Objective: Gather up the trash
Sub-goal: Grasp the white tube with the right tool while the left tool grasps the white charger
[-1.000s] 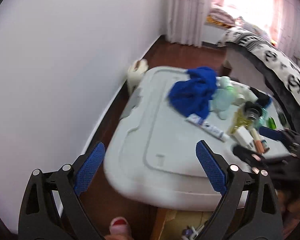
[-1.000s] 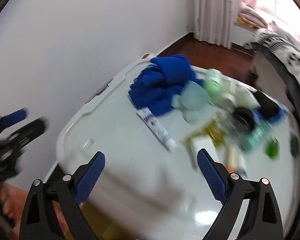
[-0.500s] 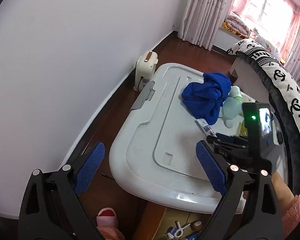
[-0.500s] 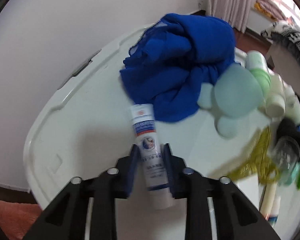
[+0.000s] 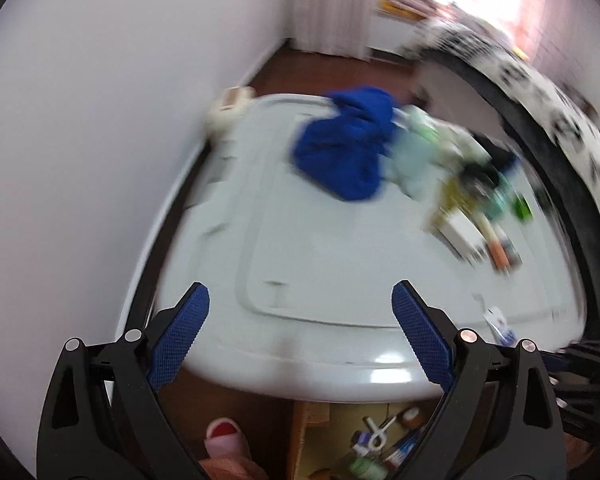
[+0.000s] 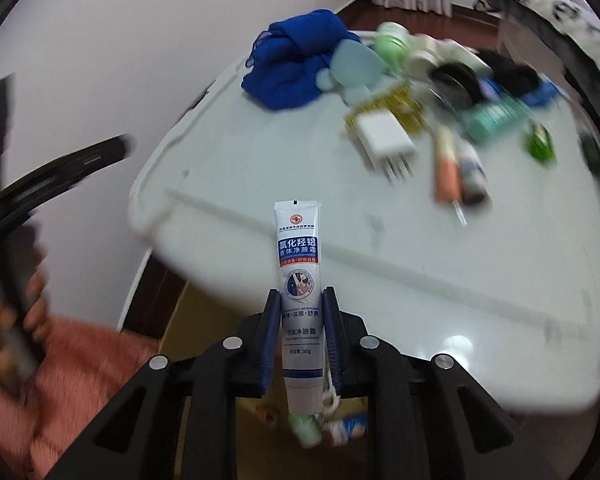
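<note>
My right gripper (image 6: 300,300) is shut on a white and blue cream tube (image 6: 299,264) and holds it above the near edge of the white storage-box lid (image 6: 380,240); the tube also shows at the right of the left wrist view (image 5: 500,326). My left gripper (image 5: 300,312) is open and empty over the lid's (image 5: 320,248) near edge. Below the lid's edge an open cardboard box (image 5: 340,440) holds several small discarded items.
On the lid lie a blue cloth (image 6: 296,60), a white charger (image 6: 384,138), tubes, bottles and jars (image 6: 460,80) at the far right. A white wall (image 5: 100,120) is at the left, a bed (image 5: 540,92) at the right. A red slipper (image 5: 224,432) is on the floor.
My right gripper has lifted the tube off the lid and drawn it back to the near edge. The left gripper has swung closer to the lid.
</note>
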Tool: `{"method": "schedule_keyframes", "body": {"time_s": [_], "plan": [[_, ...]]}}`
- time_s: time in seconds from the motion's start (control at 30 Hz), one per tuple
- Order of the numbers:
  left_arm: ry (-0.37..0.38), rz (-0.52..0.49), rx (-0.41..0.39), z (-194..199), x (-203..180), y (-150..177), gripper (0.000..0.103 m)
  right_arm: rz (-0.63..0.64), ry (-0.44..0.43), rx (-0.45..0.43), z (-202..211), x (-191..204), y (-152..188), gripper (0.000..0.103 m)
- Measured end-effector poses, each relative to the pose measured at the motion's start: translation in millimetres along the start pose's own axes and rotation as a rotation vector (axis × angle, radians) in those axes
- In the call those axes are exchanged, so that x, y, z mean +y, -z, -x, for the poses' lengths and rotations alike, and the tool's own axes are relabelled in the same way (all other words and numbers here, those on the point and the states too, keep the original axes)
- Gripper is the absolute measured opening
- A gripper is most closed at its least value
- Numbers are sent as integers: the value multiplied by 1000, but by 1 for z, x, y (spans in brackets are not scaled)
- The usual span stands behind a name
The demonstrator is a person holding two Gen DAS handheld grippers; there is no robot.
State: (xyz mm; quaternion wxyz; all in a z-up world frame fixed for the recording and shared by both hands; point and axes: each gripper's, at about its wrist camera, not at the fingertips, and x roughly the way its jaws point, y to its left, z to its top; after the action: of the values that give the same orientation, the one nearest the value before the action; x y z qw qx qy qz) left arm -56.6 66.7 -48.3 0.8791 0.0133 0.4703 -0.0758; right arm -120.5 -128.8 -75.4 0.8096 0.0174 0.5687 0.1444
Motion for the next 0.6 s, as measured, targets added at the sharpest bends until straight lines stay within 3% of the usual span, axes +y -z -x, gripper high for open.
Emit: {"method": "schedule_keyframes", "body": {"time_s": [0.13,0.27,0.37,0.47,0.6], "plan": [[63,-116,37,-22,-42,-8,90,-32,-36,-21,21,4,40,21],[110,-135,108,-59,-82,-34,90,-60,-58,-30,23,3,56,21],[90,-114,212,-98,-114,-50,90,-69,-44,-17,18,-2,59,21],[93,-15,276,-125,-136,-66,90,-98,-65,-12,17,-10,59,21],[-8,-15,329,-152,-167,-77,90,-112,-108,-29,22,-15,57,22]]}}
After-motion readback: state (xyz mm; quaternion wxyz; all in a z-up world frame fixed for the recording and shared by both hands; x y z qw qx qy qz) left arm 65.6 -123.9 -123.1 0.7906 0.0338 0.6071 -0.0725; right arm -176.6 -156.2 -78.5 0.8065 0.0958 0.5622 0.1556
